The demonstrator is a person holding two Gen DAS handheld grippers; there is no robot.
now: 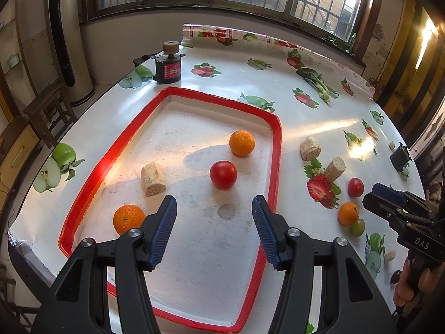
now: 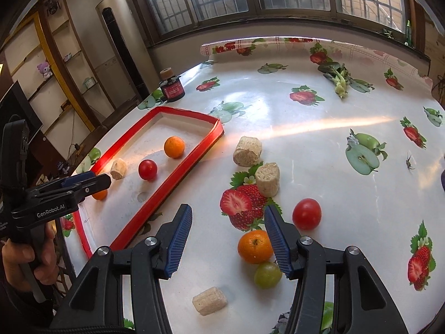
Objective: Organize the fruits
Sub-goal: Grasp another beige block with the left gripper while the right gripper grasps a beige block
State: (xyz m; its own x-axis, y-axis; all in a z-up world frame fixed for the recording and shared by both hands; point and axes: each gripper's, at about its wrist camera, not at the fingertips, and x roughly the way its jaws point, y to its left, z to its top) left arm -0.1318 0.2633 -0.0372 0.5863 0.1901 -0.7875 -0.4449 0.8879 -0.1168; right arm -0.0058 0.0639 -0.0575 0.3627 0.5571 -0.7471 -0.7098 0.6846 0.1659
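Ribbed blue-padded left tool (image 1: 214,231) gapes empty above smooth red-rimmed tray (image 1: 275,150).

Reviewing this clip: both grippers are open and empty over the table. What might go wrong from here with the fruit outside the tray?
1. The orange touches the green grape beside the right gripper; closing on one may knock the other rolling.
2. The round tomato lies loose on the glossy tablecloth and may roll if nudged.
3. The tray's raised red rim could catch fruit carried low.
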